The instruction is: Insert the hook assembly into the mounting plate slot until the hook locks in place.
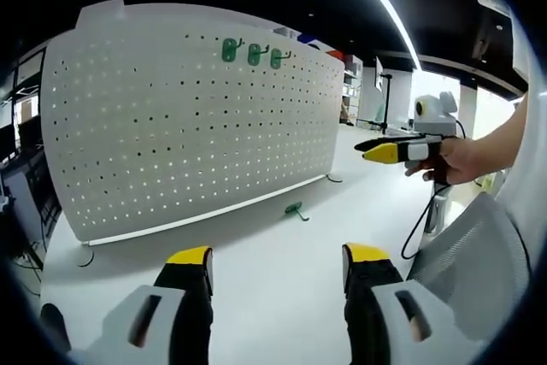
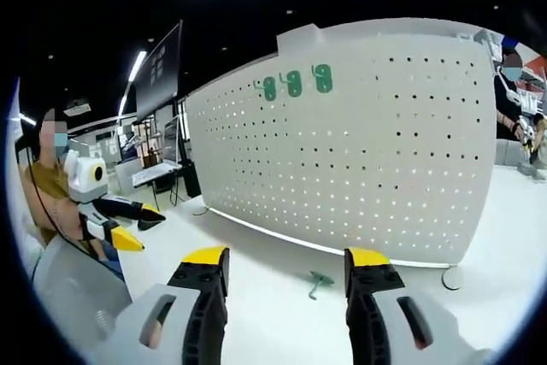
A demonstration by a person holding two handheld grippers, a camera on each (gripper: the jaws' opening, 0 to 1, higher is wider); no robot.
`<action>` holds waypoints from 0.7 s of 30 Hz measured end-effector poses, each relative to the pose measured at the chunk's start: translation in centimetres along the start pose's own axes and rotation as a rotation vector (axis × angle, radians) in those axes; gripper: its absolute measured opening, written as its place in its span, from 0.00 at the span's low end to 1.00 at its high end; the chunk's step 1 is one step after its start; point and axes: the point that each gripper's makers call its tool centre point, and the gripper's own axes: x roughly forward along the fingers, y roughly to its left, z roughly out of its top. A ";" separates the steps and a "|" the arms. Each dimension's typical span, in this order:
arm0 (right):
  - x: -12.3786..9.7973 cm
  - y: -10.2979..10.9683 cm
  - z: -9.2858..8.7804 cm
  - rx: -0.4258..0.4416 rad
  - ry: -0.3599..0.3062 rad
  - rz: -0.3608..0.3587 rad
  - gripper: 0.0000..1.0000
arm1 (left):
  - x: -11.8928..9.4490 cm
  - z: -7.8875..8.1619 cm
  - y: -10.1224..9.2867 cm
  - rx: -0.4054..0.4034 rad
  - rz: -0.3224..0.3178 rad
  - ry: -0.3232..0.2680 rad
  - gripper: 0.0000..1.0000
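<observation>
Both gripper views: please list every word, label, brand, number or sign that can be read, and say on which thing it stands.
No text can be read in either view.
White pegboard: holes alone, no print.
Three green hooks hung on it and the loose green hook on the table: no marking.
Dark hanging panel in the right gripper view: too blurred to tell.

I am finding no readable text, label, brand, number or sign in either view. The white pegboard (image 1: 188,117) is showing only rows of holes, with no printing on it. The green hooks (image 1: 254,54) hanging near its top edge are carrying no markings I can make out. A dark hanging panel (image 2: 162,61) in the right gripper view may be holding lettering, but it is appearing too small and blurred for me to read
</observation>
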 end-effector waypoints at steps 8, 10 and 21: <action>-0.4 0.3 -1.1 0.010 0.028 0.006 0.53 | 0.0 0.1 0.3 0.001 0.004 -0.002 0.64; -0.6 0.3 -1.4 0.017 0.037 0.008 0.53 | 0.0 0.1 0.4 0.000 0.006 -0.004 0.64; -1.2 0.6 -2.5 0.031 0.067 0.014 0.53 | -0.1 -0.1 0.7 -0.003 0.006 0.000 0.64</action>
